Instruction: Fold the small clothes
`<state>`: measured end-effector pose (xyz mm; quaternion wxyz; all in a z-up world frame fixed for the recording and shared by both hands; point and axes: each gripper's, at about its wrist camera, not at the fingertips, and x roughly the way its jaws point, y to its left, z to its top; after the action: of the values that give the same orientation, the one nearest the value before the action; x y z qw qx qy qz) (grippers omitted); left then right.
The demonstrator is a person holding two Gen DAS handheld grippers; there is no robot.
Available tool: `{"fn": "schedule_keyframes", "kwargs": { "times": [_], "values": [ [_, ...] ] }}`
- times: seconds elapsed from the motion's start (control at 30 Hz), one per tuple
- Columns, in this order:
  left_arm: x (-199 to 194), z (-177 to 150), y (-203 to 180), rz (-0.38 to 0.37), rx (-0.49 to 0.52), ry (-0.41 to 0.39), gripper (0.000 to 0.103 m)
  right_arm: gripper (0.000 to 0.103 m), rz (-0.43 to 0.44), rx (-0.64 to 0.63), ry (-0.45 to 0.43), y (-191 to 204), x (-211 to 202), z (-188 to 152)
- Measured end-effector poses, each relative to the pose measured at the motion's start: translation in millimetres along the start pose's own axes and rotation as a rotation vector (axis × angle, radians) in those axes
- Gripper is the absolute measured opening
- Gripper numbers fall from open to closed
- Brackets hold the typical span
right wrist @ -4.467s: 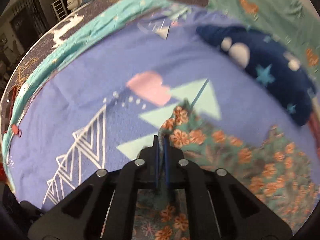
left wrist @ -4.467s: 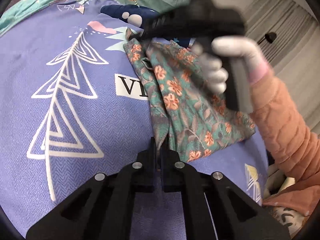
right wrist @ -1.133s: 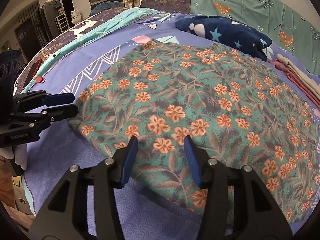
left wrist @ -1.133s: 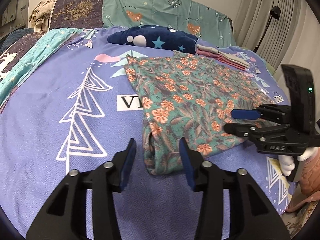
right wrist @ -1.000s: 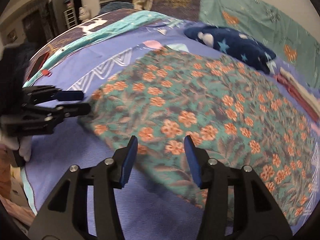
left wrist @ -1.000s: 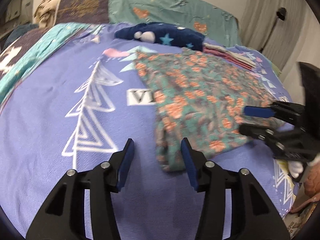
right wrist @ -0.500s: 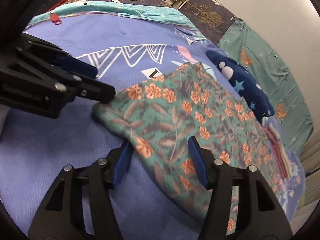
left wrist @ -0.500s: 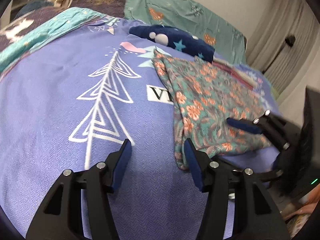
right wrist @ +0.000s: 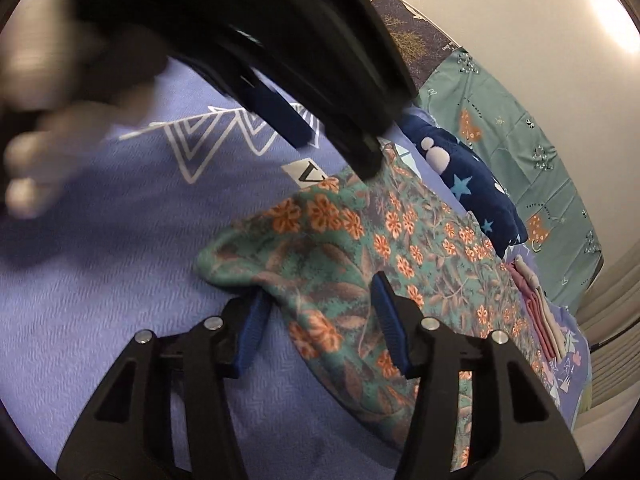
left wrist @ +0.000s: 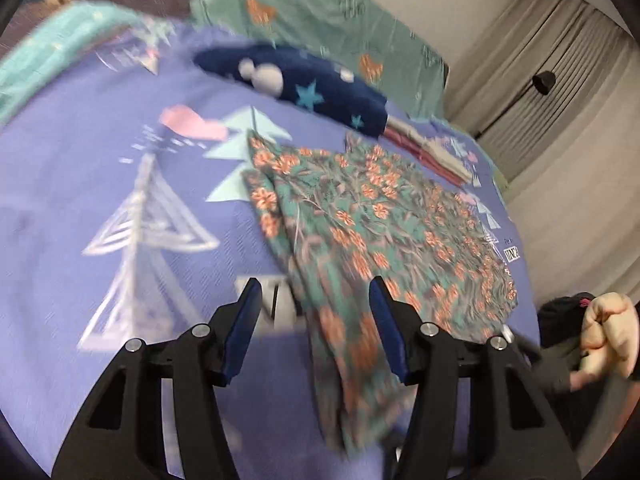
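The floral garment (left wrist: 376, 216) lies partly folded on the purple bedspread (left wrist: 100, 184) of the bed, its near edge bunched toward the camera in both views. The left gripper (left wrist: 316, 320) hangs over that near edge, jaws apart, with cloth passing between them but not pinched. The right gripper (right wrist: 316, 320) sits at the garment's corner, jaws apart and closing, with cloth between them; the pads do not press it. A navy star-print cushion (left wrist: 304, 88) lies beyond the garment. A folded pink pile (right wrist: 536, 308) rests just beside the garment's far edge.
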<state>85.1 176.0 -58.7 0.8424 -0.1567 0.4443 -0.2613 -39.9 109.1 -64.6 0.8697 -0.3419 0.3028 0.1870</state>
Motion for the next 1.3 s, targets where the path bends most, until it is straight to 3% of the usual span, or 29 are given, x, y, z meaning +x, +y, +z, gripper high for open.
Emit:
{"fn": "schedule_keyframes", "kwargs": {
  "times": [0.07, 0.17, 0.23, 0.27, 0.3, 0.37, 0.53, 0.77, 1.03, 1.2, 1.3],
  "values": [
    [29, 16, 8, -0.023, -0.023, 0.053, 0.056, 0.051, -0.001, 0.021, 0.006, -1, 2, 2],
    [45, 34, 17, -0.096, -0.062, 0.037, 0.057, 0.051, -0.002, 0.042, 0.012, -4, 7, 6],
    [57, 46, 29, -0.169, -0.148, 0.028, 0.057, 0.050, -0.008, 0.046, 0.009, -4, 10, 10],
    [58, 48, 32, -0.184, -0.167, 0.022, 0.054, 0.043, -0.005, 0.045, 0.000, -3, 12, 12],
    [61, 51, 35, -0.192, -0.194, 0.010, 0.049, 0.030, -0.003, 0.039, -0.006, -3, 15, 13],
    [65, 52, 37, -0.177, -0.219, 0.017, 0.010, 0.018, -0.017, 0.042, -0.015, -4, 16, 14],
    [50, 63, 17, -0.178, -0.184, -0.033, 0.009, 0.013, 0.059, 0.199, -0.088, -41, -2, 11],
    [40, 93, -42, -0.151, -0.067, -0.047, 0.009, 0.013, 0.076, 0.315, -0.159, -86, -31, 1],
    [63, 113, -116, -0.117, 0.025, -0.019, 0.009, 0.013, 0.097, 0.521, -0.245, -150, -60, -44],
    [86, 117, -167, -0.070, 0.114, -0.005, 0.008, 0.012, 0.208, 0.700, -0.293, -193, -64, -84],
    [101, 117, -190, -0.046, 0.142, -0.004, 0.008, 0.012, 0.222, 0.765, -0.294, -213, -67, -106]
  ]
}}
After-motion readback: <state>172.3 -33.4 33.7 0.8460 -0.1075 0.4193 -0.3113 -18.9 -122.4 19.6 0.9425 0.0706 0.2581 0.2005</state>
